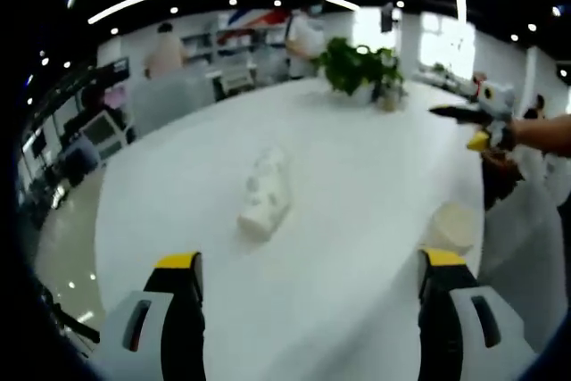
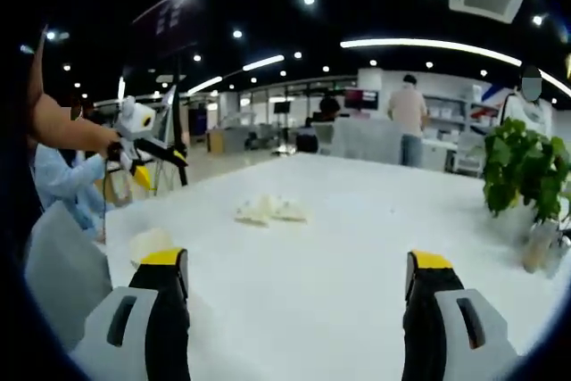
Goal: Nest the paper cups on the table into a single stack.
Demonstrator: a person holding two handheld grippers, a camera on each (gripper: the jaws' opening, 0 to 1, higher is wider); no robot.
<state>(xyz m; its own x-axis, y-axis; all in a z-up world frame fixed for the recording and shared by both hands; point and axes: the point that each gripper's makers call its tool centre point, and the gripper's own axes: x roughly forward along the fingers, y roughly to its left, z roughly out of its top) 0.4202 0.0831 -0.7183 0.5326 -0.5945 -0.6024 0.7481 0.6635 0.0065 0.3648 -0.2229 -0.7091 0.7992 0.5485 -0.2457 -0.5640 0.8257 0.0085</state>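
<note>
In the left gripper view, the left tool (image 1: 310, 274) rises from the bottom edge with its two jaws wide apart, each grey with a black inner face and a yellow tip, and nothing but bare surface between them. The counter (image 1: 357, 202) is smooth, glossy white with a rounded edge curving down the left of the frame. Near the middle lies a row of paper cups (image 1: 265, 195) on its side, white and softly blurred; how many cups it holds cannot be told. At the right, close to the counter's edge, sits one more pale, round paper cup (image 1: 452, 225). Open white surface surrounds both. Farther up, at the top centre, stands one leafy green plant (image 1: 359, 66) in a small pot. At the right edge the other tool (image 1: 473, 122) comes into the frame, held up by a bare arm, yellow-tipped.

In the right gripper view, the right tool (image 2: 294, 274) likewise has its jaws spread apart, holding nothing. On the white counter (image 2: 357, 247), the single pale cup (image 2: 150, 243) lies just above the left jaw's tip, near the counter's left edge. Farther in, left of centre, the lying cups (image 2: 270, 210) show as a low, crumpled-looking pale shape. The plant (image 2: 526, 167) stands at the right edge in a clear pot. At upper left the second tool (image 2: 152, 153) is held above the counter's edge by a hand; its jaws are too small to judge. Beyond are office desks and several people standing.
</note>
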